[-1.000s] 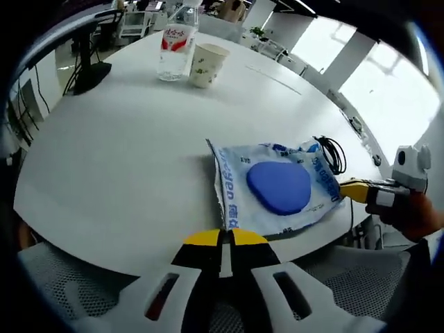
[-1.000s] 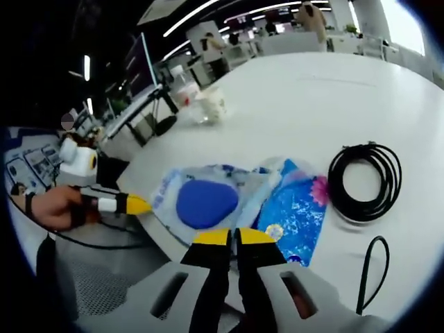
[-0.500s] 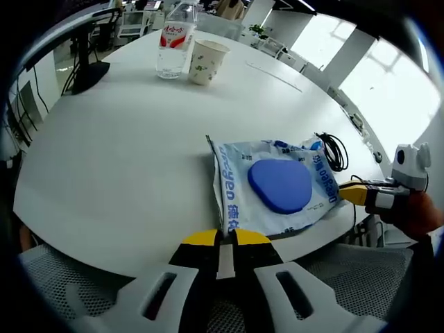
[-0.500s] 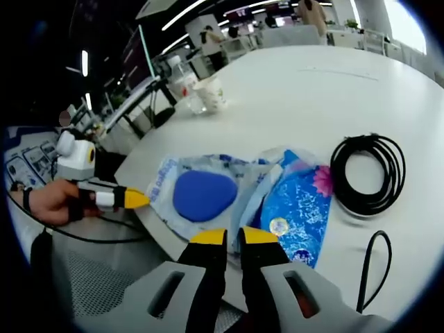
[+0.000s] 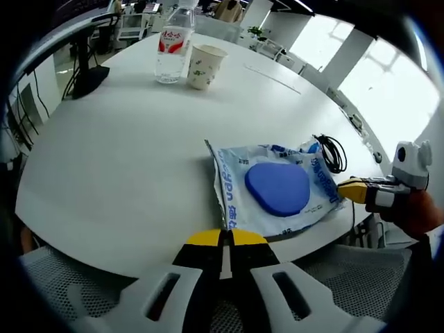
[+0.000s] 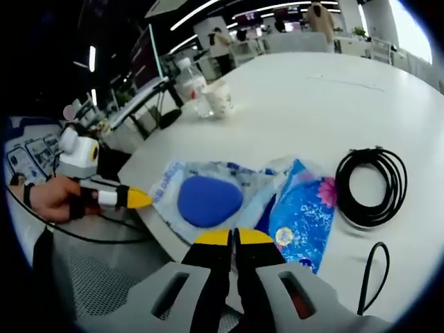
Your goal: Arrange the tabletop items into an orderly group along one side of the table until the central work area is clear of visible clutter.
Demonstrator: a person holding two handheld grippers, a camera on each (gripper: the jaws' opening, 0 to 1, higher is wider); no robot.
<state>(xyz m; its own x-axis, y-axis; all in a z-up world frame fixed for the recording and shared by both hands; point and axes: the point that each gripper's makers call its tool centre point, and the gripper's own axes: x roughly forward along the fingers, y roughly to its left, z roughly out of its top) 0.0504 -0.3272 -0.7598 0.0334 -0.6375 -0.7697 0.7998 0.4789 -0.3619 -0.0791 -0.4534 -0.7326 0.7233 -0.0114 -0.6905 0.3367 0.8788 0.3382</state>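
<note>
Room: open office, bright windows, one large round white table (image 5: 125, 146) with chairs around it.
Left gripper (image 5: 220, 239): yellow-tipped jaws pressed together with nothing between them, held at the near table edge just short of the clear packet (image 5: 239, 201).
Right gripper (image 6: 225, 237): jaws likewise closed and empty, poised at the table edge over the blue floral packet (image 6: 300, 211).
Packets: clear packet holds a blue pad (image 5: 279, 187); it overlaps the floral one, both lying close to the rim.
Farther out: coiled black cable (image 6: 372, 186) beside the packets; water bottle (image 5: 171, 45) and paper cup (image 5: 203, 65) stand together well apart, across the table.
Step in hand: judged as an approach to the packets; nothing is gripped yet.
Next move: likely calls for opening one set of jaws and pinching a thin packet edge; slippery film may slide rather than lift.
Left gripper view adds: bottle's red label, and the right gripper coming in at the packet's far side.
Right gripper view adds: full cable coil, a second loose cable end (image 6: 371, 267), and the hand (image 6: 48, 200) holding the left gripper.
</note>
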